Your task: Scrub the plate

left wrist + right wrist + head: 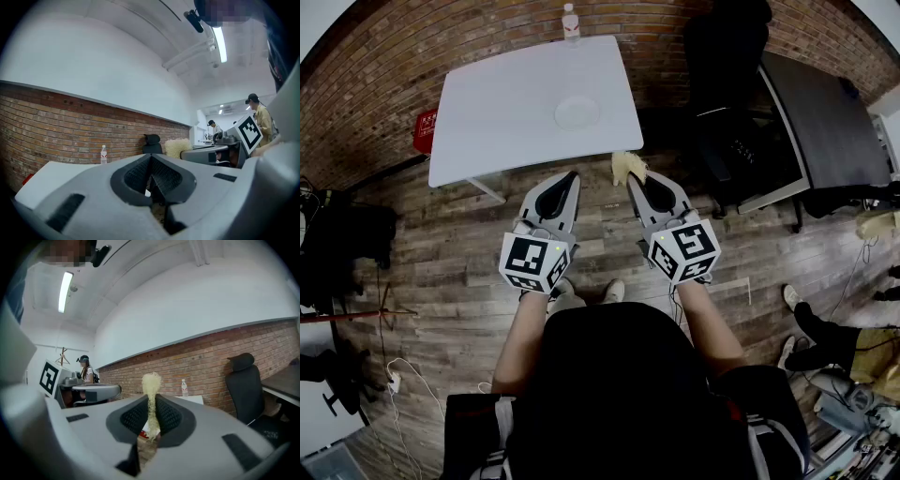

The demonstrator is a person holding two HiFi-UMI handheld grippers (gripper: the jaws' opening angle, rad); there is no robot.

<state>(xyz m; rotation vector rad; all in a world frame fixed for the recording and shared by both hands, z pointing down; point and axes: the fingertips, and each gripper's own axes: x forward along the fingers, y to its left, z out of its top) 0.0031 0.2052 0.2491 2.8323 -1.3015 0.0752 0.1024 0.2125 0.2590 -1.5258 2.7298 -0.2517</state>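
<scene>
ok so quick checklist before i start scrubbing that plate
1. scrubber gripped in right gripper: ok
2. left gripper free: ok, shut on nothing
3. plate flat on table: ok
4. grippers over the plate: not ok, both short of the table, above the floor
5. bottle clear of the plate: ok, at the far edge
6. where the plate is dirty: cannot tell

One camera high, two low.
The head view looks steeply down on the white table (516, 103) from short of it; both gripper views face about level along their jaws (very near), sharing the brick wall (56, 126) and water bottle (184, 387).
</scene>
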